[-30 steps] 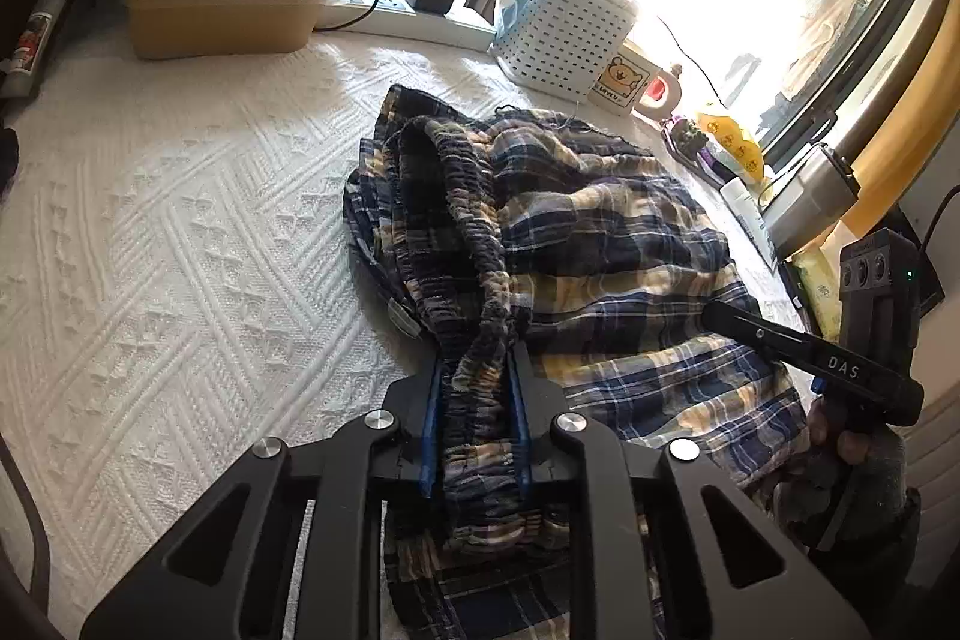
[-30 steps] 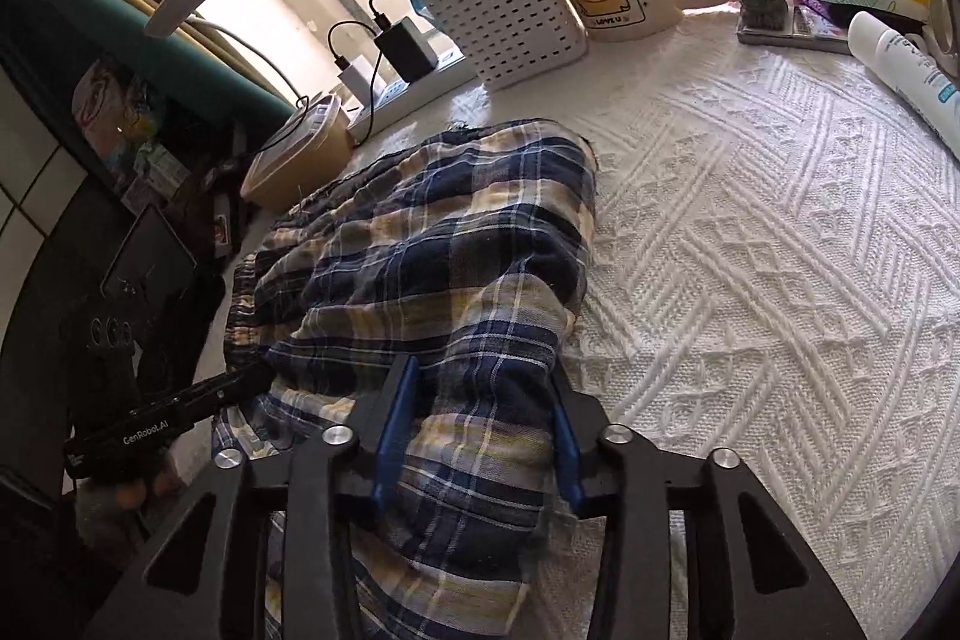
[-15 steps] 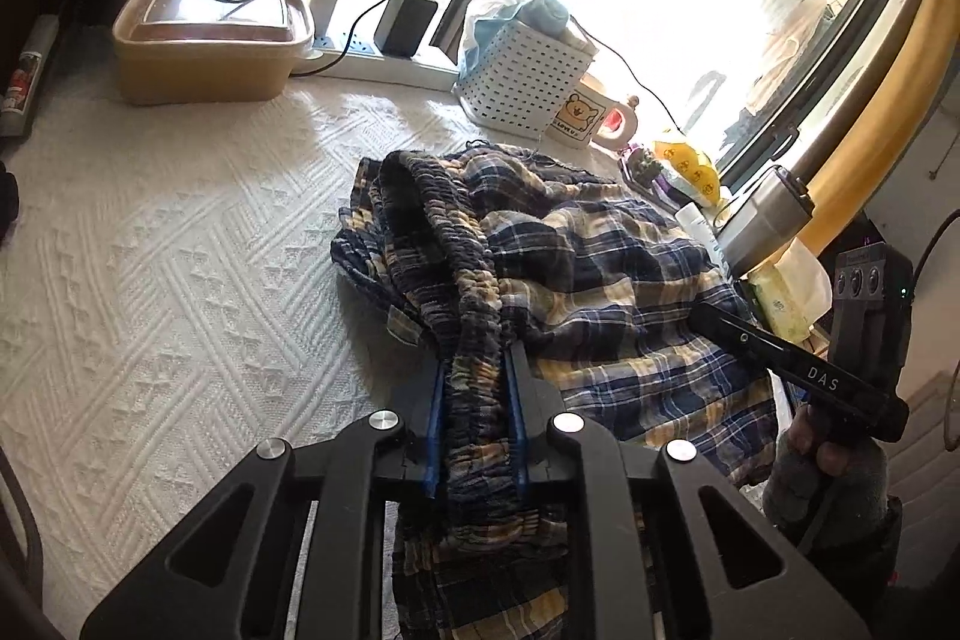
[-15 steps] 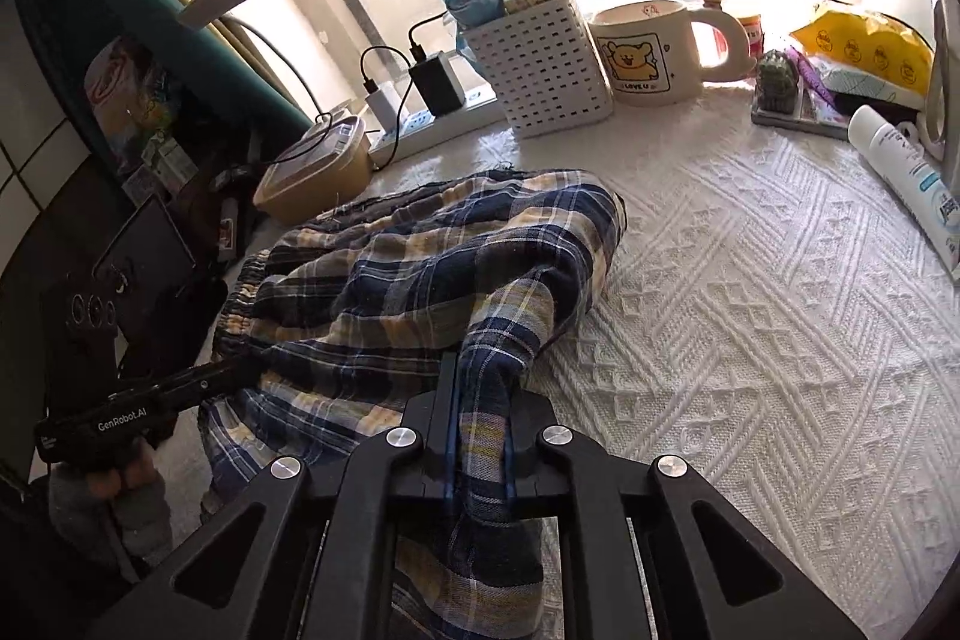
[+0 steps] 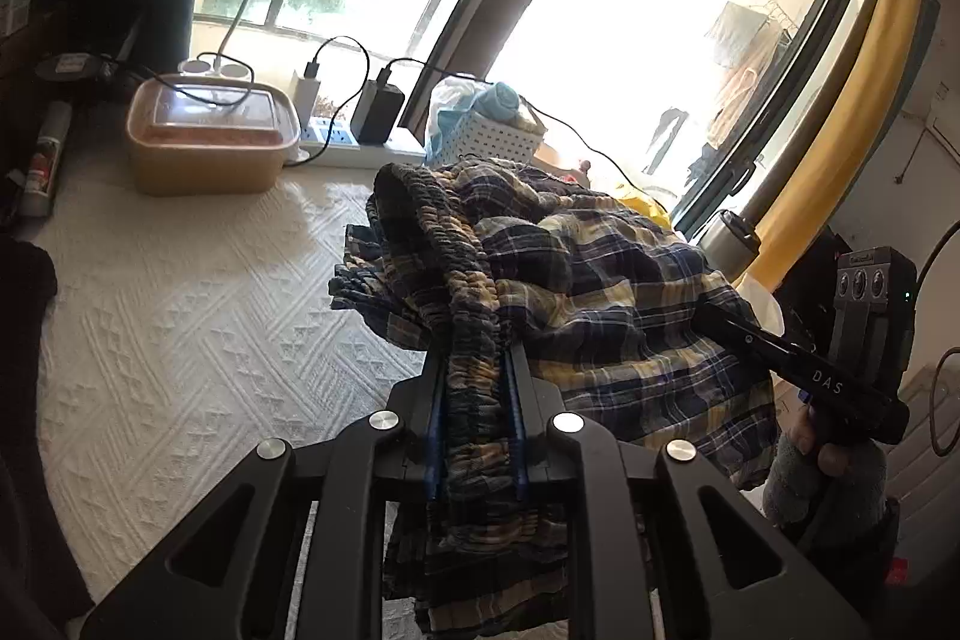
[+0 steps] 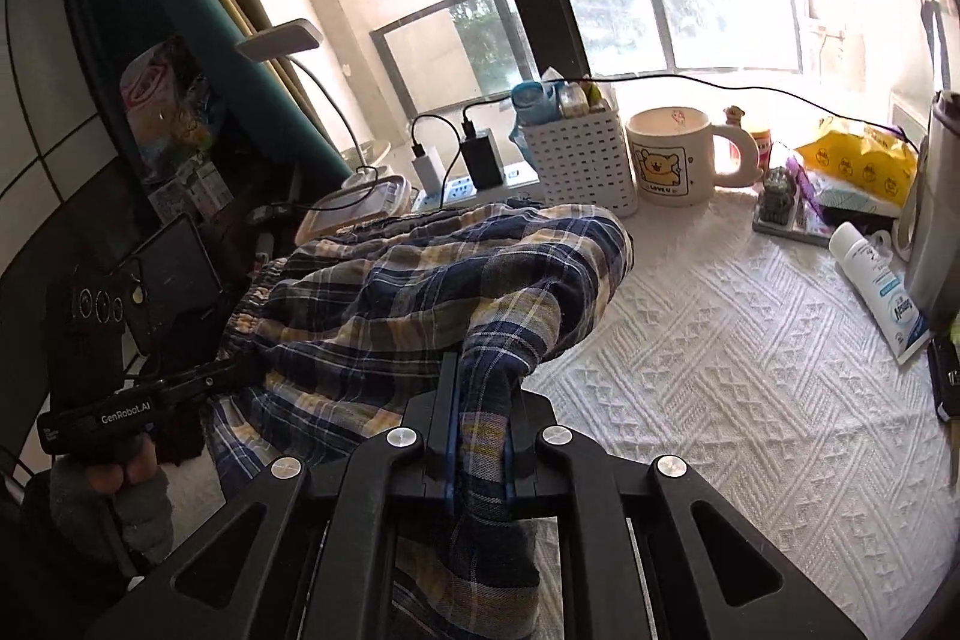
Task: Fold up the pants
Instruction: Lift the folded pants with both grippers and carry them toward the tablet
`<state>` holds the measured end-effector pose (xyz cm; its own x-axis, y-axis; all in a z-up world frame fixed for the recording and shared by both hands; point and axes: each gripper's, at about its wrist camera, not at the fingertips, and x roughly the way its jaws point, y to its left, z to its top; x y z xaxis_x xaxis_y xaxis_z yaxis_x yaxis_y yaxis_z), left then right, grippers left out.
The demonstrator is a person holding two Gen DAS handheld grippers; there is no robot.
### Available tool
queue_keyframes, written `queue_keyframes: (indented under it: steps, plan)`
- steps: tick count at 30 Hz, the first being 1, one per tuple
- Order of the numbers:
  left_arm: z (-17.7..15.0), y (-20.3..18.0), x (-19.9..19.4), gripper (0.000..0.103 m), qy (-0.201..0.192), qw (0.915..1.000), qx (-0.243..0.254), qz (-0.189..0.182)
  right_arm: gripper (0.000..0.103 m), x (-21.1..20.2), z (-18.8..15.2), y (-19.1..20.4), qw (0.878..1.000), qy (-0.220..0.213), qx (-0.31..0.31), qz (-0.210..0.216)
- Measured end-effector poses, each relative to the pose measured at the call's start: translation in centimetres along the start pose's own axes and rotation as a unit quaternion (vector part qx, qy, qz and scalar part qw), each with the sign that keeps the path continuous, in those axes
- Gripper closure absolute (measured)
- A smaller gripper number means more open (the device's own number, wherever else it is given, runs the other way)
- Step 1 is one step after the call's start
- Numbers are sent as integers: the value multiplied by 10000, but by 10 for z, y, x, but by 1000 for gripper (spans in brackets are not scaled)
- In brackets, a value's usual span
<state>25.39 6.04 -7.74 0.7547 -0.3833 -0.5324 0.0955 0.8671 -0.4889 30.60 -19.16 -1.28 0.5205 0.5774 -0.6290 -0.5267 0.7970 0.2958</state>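
Observation:
The blue, yellow and white plaid pants (image 5: 576,280) hang bunched between my two grippers, lifted off the white textured tablecloth (image 5: 180,316). My left gripper (image 5: 475,370) is shut on the gathered elastic waistband (image 5: 444,244). My right gripper (image 6: 480,388) is shut on a fold of the plaid leg fabric (image 6: 504,340). The pants also show in the right wrist view (image 6: 420,292), where their far part still droops near the cloth. Each gripper shows in the other's view: the right one (image 5: 798,370) and the left one (image 6: 150,394).
At the back stand a tan lidded box (image 5: 210,142), a power strip with chargers (image 5: 360,124), a white basket (image 6: 576,166) and a bear mug (image 6: 678,160). A white tube (image 6: 882,292), a yellow bag (image 6: 858,160) and a steel flask (image 6: 936,208) lie right.
Both grippers have risen and pulled back, lifting the pants off the cloth. The right gripper, open around the fabric a second ago, has closed on it.

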Motion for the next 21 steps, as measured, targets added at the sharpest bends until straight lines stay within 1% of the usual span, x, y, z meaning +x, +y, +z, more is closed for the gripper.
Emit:
queue_keyframes:
  steps: [6,10,15,21]
  plan:
    - [11,6,-35,87,-323,9994,97,20,93,-11,16,33,9993,-231,-279,83]
    - [15,18,-61,88,-538,9985,79,103,93,-8,23,57,9985,-298,-418,204]
    - [15,40,-90,88,-759,9968,11,241,93,7,30,91,9967,-233,-679,382]
    - [8,77,-126,88,-971,9941,-161,465,93,29,37,138,9923,-107,-1077,599]
